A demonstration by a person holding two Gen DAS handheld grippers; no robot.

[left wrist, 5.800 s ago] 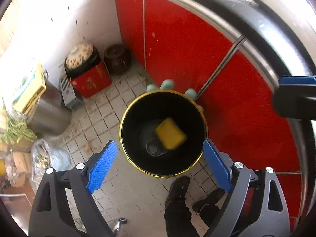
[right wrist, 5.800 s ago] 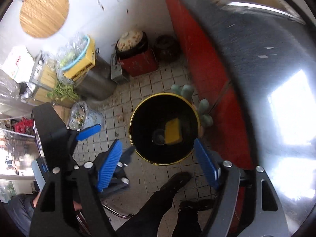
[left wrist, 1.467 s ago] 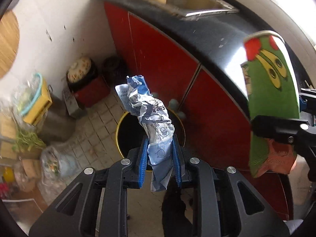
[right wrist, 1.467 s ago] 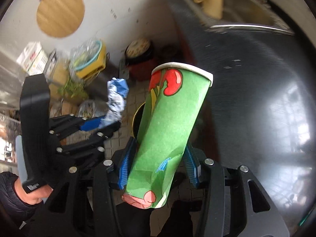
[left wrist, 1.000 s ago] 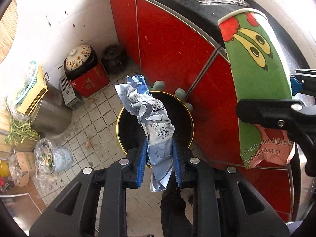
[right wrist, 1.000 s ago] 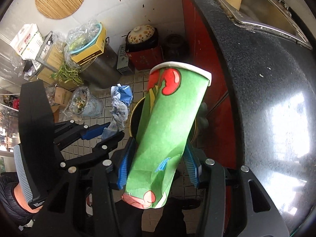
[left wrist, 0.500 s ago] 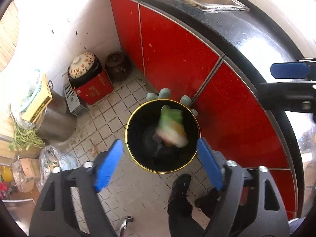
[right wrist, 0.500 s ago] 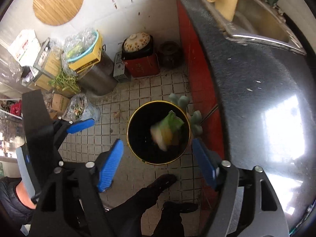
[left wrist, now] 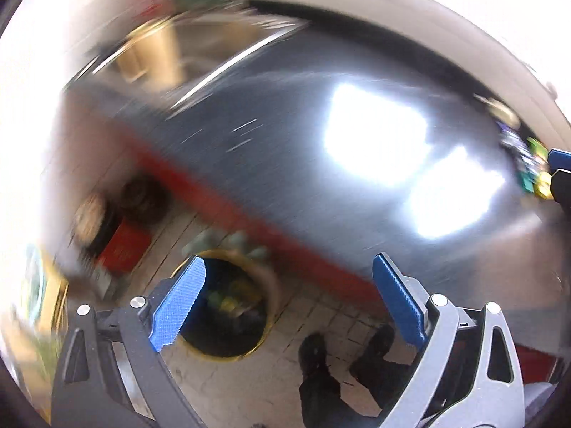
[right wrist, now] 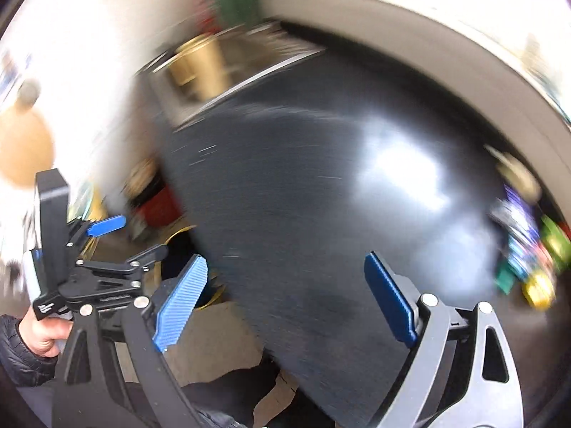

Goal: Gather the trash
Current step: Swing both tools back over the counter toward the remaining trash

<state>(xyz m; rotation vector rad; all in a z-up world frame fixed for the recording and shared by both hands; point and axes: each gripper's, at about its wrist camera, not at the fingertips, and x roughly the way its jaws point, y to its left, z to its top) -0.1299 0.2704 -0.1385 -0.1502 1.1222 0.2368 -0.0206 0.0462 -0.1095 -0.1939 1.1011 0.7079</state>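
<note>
Motion blur smears both views. Left gripper fingers stand wide, jaws have just been opening, nothing between them. Right gripper fingers likewise wide, jaws just been opening, nothing between the pads.

Left wrist view alone shows the inside of the black bin with its yellow rim: it sits on the tiled floor just behind the left-hand finger, with green and yellow trash lying in it, probably the cup, too blurred to be sure. Person's dark shoes show below, between the fingers. Red cabinet front runs beyond the bin, dark tabletop with glare past the fingertips.

Right wrist view shows only a sliver of the bin; the tabletop edge and the left-hand finger cover the rest. It alone shows the left gripper from the side, beyond the left-hand finger, with the hand on its handle. Colourful packets lie on the tabletop beyond the right-hand finger, well apart from the pads. Sink and tan jug sit farther off.
</note>
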